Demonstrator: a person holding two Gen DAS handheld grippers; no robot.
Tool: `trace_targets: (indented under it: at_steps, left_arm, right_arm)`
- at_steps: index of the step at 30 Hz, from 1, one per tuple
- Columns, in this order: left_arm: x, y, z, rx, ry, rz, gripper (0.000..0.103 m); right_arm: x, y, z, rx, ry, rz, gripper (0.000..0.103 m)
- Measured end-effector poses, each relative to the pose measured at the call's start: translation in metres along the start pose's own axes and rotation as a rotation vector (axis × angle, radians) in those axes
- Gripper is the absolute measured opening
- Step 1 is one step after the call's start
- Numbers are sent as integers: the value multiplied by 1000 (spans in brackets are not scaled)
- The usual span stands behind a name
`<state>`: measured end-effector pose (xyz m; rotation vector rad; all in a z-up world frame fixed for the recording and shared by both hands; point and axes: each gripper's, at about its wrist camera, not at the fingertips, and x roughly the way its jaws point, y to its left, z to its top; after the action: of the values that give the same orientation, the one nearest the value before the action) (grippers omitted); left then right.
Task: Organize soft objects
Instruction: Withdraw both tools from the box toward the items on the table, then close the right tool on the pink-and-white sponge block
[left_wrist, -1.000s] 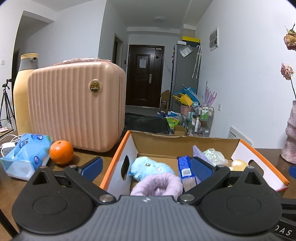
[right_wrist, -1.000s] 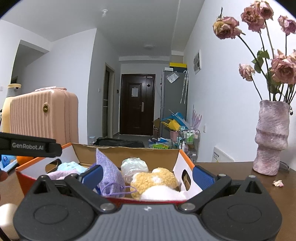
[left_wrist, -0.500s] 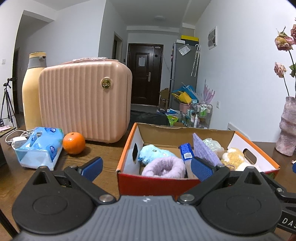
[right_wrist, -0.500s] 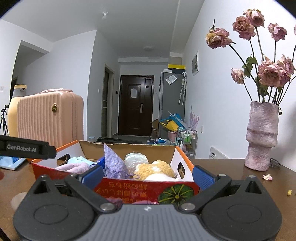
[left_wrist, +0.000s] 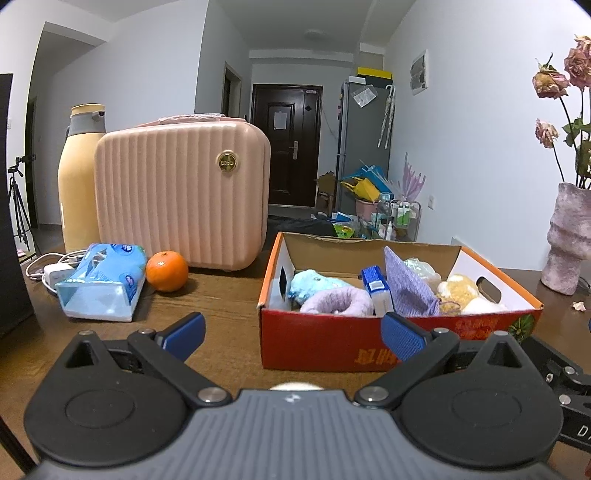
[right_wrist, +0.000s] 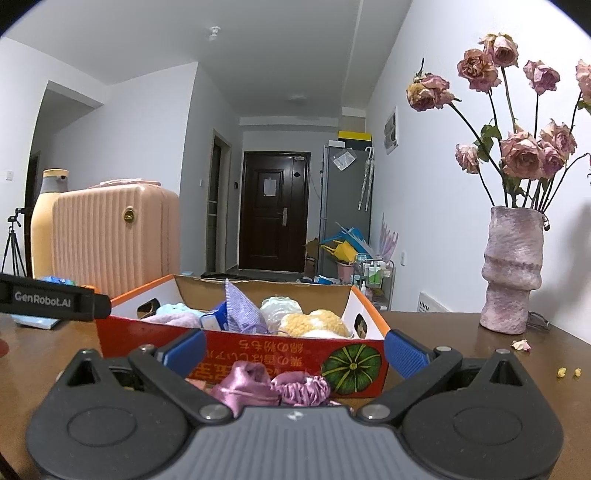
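Note:
A red and orange cardboard box (left_wrist: 332, 343) (right_wrist: 258, 354) stands on the brown table. It holds a light blue plush (left_wrist: 314, 286), a lilac fluffy ring (left_wrist: 338, 304), a blue packet (left_wrist: 376, 290), a purple pouch (left_wrist: 406, 291) (right_wrist: 240, 310) and a yellow plush (left_wrist: 458, 288) (right_wrist: 314, 323). A pink satin scrunchie bundle (right_wrist: 273, 386) lies on the table in front of the box, low between my right gripper's fingers. My right gripper (right_wrist: 295, 352) is open and holds nothing. My left gripper (left_wrist: 291, 334) is open and empty, short of the box's front left corner.
A pink ribbed case (left_wrist: 181, 195) and a tall yellow bottle (left_wrist: 79, 177) stand at the back left. A blue tissue pack (left_wrist: 103, 284), an orange (left_wrist: 167, 271) and a white charger (left_wrist: 55, 269) lie left of the box. A vase of dried roses (right_wrist: 513, 269) stands on the right.
Both grippers have pulled back from above the box toward the table's near side and dropped lower. The box's front wall and the pink scrunchie bundle have come into view.

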<state>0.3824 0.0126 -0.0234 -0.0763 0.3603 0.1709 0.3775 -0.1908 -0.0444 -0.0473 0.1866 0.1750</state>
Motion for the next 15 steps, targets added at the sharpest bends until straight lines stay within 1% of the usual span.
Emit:
trace_targets:
  at_steps: [15]
  left_arm:
    - [-40,9,-16,33,8,-10,103]
  right_arm:
    - [-49,14,-7,-11,-7,37,103]
